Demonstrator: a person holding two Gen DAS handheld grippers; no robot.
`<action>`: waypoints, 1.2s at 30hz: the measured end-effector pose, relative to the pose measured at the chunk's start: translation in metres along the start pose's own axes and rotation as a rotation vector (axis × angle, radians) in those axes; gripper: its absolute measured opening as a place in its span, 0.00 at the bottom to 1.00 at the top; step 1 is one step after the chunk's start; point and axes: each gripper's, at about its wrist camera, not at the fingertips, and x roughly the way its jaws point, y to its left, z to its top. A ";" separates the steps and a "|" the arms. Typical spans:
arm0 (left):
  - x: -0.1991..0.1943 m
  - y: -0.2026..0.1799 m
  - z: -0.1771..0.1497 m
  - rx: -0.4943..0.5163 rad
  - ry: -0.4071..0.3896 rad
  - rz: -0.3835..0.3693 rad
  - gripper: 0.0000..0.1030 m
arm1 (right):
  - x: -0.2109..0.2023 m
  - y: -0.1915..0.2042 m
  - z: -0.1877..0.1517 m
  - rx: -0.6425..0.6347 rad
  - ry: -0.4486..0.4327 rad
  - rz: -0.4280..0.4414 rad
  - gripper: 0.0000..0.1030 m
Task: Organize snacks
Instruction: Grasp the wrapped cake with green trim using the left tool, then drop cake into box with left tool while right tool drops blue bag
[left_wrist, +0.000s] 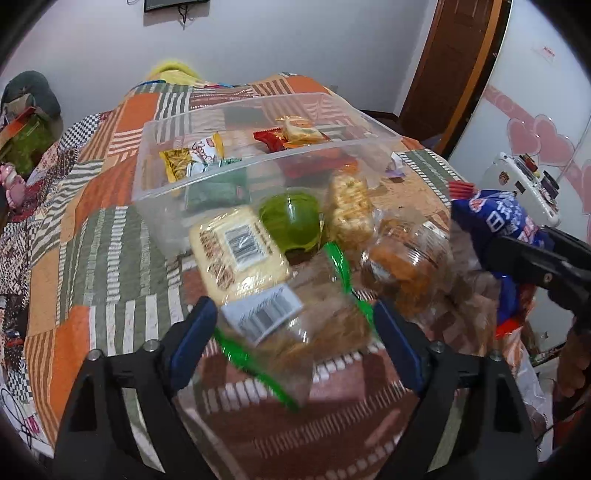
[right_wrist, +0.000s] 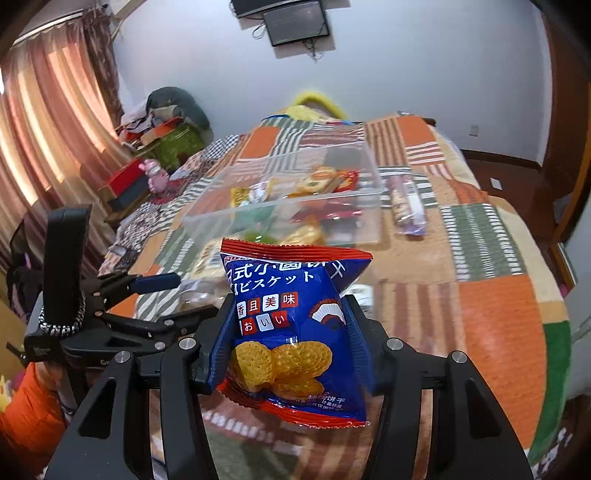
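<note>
**Both grippers loaded, clear bin ahead at twelve o'clock**

The left gripper (left_wrist: 295, 328) has its blue-padded fingers spread fairly wide around a clear snack bag with green seal strips (left_wrist: 295, 325); the pads press its two sides, and the bag looks blurred. Ahead of it, between eleven and one o'clock, loose snacks lie packed together on the patchwork bedspread (left_wrist: 92, 240): a pale yellow packet with a barcode label (left_wrist: 236, 254), a green round pack (left_wrist: 290, 221), a puffed rice bar (left_wrist: 349, 210) and a clear bag of orange-brown pieces (left_wrist: 406, 258). They crowd right up against the near wall of the clear plastic bin (left_wrist: 258, 168).

The bin stands beyond them at twelve o'clock, its top open. Several small packets lie inside, among them a yellow one (left_wrist: 177, 164) and a red one (left_wrist: 271, 138).

The right gripper (right_wrist: 291, 332) is closed narrowly on a blue biscuit packet with red crimped ends (right_wrist: 291, 332), held upright, its pads squeezing the packet's sides. In the left wrist view the same packet shows at three o'clock, beside the snack pile.

From the right wrist view, a clear sleeve of round snacks (right_wrist: 406, 203) lies just beside the bin's right wall at one o'clock. Bare bedspread stretches from two to four o'clock out to the bed's edge. The left side of the bed, at nine to ten o'clock, is also uncluttered.
</note>
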 end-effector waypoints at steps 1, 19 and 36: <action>0.003 -0.002 0.001 0.009 -0.004 0.008 0.89 | 0.000 -0.002 0.000 0.005 0.000 -0.002 0.50; 0.013 -0.012 -0.013 0.051 0.061 -0.045 0.84 | 0.008 -0.013 0.005 0.026 0.015 0.017 0.50; 0.010 -0.013 -0.008 0.003 0.006 -0.066 0.53 | 0.005 -0.013 0.009 0.032 -0.004 0.012 0.50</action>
